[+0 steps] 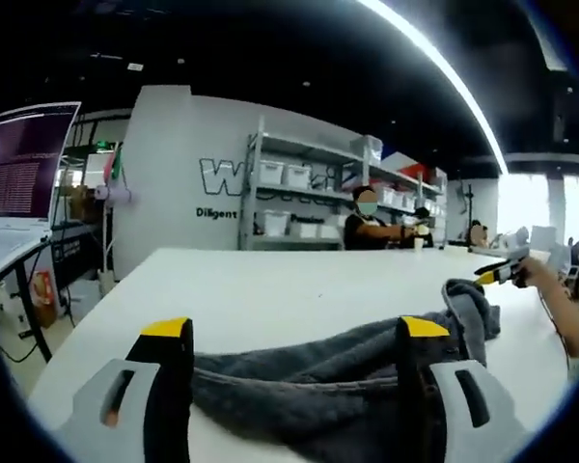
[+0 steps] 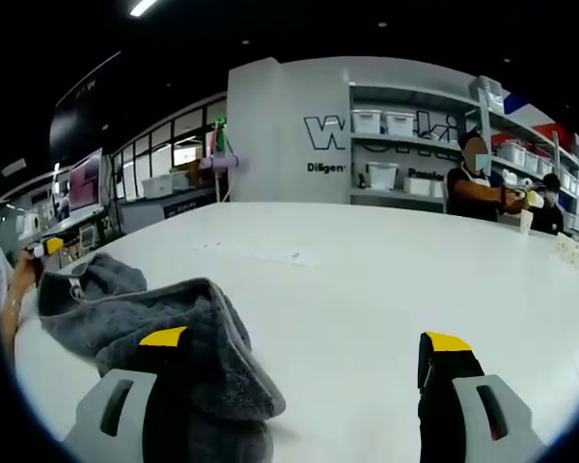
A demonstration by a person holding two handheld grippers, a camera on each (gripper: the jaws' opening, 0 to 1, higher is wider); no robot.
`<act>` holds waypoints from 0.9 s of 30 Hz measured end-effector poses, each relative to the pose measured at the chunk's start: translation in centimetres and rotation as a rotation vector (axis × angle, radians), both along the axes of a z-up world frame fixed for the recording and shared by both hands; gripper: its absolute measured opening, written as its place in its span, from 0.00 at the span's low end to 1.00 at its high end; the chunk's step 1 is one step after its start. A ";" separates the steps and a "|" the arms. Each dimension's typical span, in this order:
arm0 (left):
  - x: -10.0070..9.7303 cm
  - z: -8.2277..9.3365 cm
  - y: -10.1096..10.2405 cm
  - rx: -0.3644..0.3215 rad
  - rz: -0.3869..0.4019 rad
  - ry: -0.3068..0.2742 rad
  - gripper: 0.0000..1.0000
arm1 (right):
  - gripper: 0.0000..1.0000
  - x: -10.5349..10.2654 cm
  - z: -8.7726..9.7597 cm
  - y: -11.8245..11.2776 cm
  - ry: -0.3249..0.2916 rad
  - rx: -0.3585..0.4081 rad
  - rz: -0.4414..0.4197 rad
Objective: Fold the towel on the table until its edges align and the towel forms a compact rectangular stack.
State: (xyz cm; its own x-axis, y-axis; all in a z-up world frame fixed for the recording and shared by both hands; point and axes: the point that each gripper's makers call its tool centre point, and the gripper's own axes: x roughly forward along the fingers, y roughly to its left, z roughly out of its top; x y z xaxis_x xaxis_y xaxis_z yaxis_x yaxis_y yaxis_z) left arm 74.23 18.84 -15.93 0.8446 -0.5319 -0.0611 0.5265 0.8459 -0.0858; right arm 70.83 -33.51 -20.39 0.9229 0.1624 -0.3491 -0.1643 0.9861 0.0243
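A grey towel (image 1: pixel 367 371) lies crumpled and unfolded on the white table (image 1: pixel 289 289); the left gripper (image 1: pixel 294 371) and the right gripper (image 2: pixel 304 386) gape wide, holding nothing; folding appears barely begun.

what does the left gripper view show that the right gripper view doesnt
Left gripper view alone: a monitor with purple text at the edge, a long ceiling light strip, and the towel lying between its jaws. Right gripper view alone: a row of windows, and the towel bunched at one jaw. Both: the grey towel, the white table, shelves with bins.
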 end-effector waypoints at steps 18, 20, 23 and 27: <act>-9.2 -1.4 -4.5 0.265 -0.240 -0.001 0.59 | 0.99 0.0 -0.1 0.1 0.005 0.010 0.006; -10.0 -2.1 -5.0 0.316 -0.250 -0.003 0.52 | 0.99 0.0 -0.3 0.1 0.008 0.011 0.008; -10.5 -2.7 -5.2 0.383 -0.261 -0.016 0.36 | 0.99 0.0 -0.5 0.1 0.015 0.016 0.006; -10.3 -3.3 -5.4 0.412 -0.267 -0.010 0.28 | 0.99 -0.1 -0.9 0.2 0.024 0.024 0.007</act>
